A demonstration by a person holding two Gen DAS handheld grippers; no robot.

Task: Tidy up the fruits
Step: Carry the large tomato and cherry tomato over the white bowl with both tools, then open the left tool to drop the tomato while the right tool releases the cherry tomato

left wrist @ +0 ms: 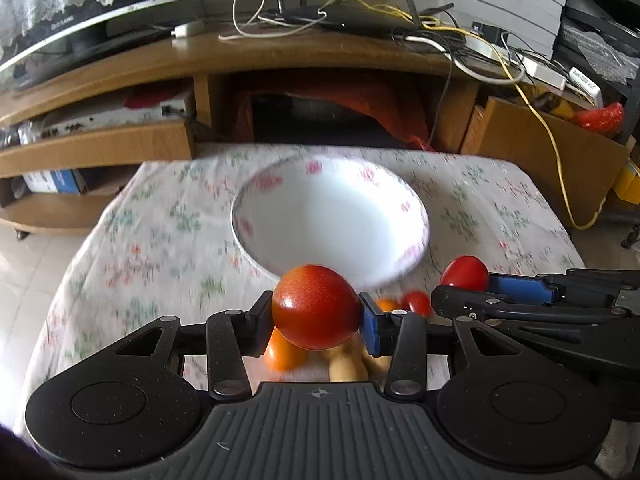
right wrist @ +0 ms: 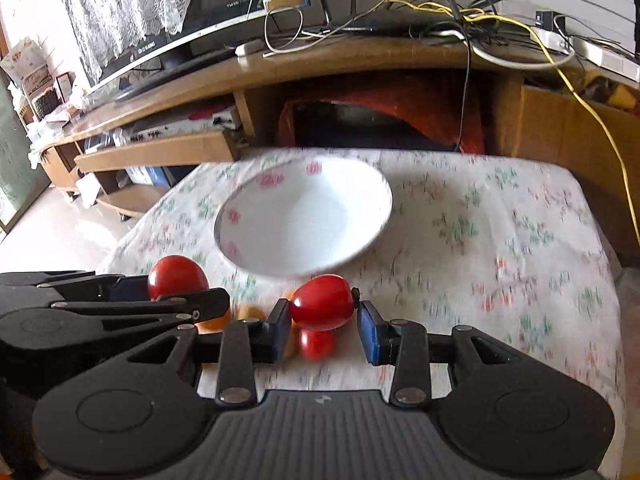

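Cloth with a faded floral print covers the surface (left wrist: 132, 248), and on it we see a white bowl (left wrist: 332, 216), empty, with pink marks round its rim. Our left hand-held gripper (left wrist: 316, 314) is clenched on a red tomato (left wrist: 316, 306), lifted just before the bowl's near edge. Our right hand-held gripper (right wrist: 322, 320) grasps a smaller tomato (right wrist: 322, 302) the same way. Below them, small red, orange and yellow fruits (left wrist: 284, 352) lie bunched on the cloth. Behind the surface stands a wooden TV stand (right wrist: 280, 68) carrying a screen (right wrist: 160, 12) under lace, a router and tangled cables (left wrist: 440, 32); cardboard boxes sit to the right.
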